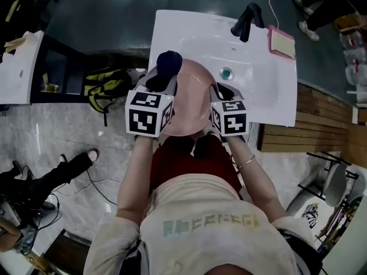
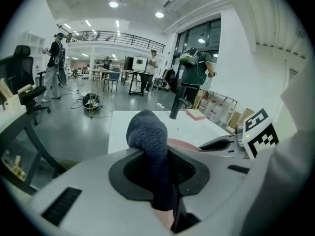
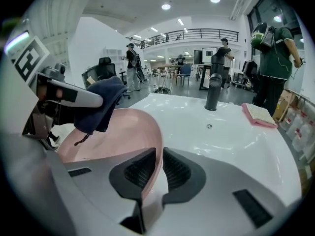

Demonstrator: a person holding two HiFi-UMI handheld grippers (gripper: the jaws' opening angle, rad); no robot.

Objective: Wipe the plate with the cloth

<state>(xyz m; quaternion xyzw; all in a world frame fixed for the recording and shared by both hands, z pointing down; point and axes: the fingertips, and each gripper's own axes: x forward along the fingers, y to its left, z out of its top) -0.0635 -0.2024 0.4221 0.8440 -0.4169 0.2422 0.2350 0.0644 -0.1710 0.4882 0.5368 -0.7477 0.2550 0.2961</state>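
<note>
Below, plate (image 1: 192,99), white sink (image 1: 189,33), grey floor (image 1: 103,16).

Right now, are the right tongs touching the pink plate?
Touching. The right gripper view shows the right tongs closed on the pink plate, its rim pinched between both pads.

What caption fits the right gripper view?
Right gripper clamps the pink plate by its rim over the sink; left gripper holds the dark cloth over it.

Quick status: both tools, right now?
Left tool: closed on the dark cloth.
Right tool: closed on the rim of the pink plate.
</note>
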